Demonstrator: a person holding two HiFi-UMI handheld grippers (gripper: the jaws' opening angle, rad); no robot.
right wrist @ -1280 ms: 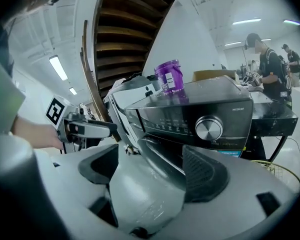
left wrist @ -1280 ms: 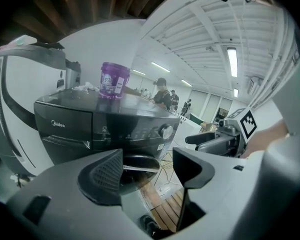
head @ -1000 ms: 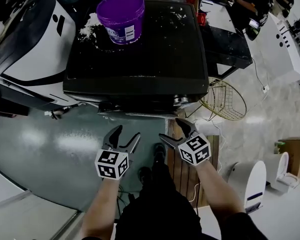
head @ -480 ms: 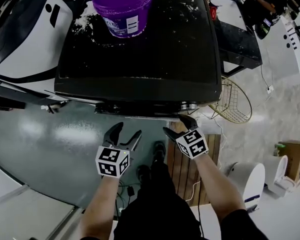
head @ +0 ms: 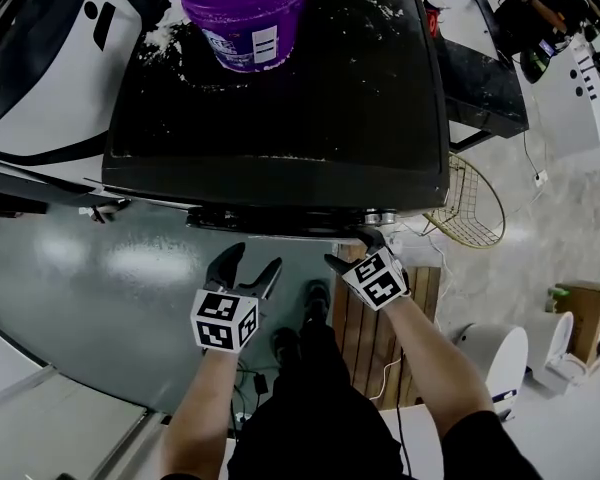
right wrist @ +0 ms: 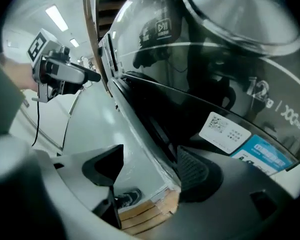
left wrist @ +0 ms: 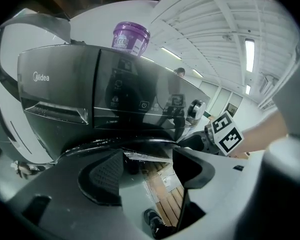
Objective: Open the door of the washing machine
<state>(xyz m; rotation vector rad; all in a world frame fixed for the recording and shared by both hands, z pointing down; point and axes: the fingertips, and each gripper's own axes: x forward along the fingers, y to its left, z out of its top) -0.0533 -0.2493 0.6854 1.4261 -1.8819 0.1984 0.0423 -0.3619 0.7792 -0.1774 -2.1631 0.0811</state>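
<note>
Washing machine door (right wrist: 200, 104): dark glass on the front of the black washing machine (head: 280, 98). It is marked "12" and carries a white QR sticker (right wrist: 225, 130) and a blue label (right wrist: 264, 153). The drawer panel (left wrist: 50, 91) reads "Midea". Right gripper (head: 352, 250) at the front's right side: jaws apart after just closing a little, door edge between them, not clamped. Left gripper (head: 252, 263): released, empty, over the floor. Purple bucket (head: 245, 13) on the machine top; wire basket (head: 472, 203) to the right.
</note>
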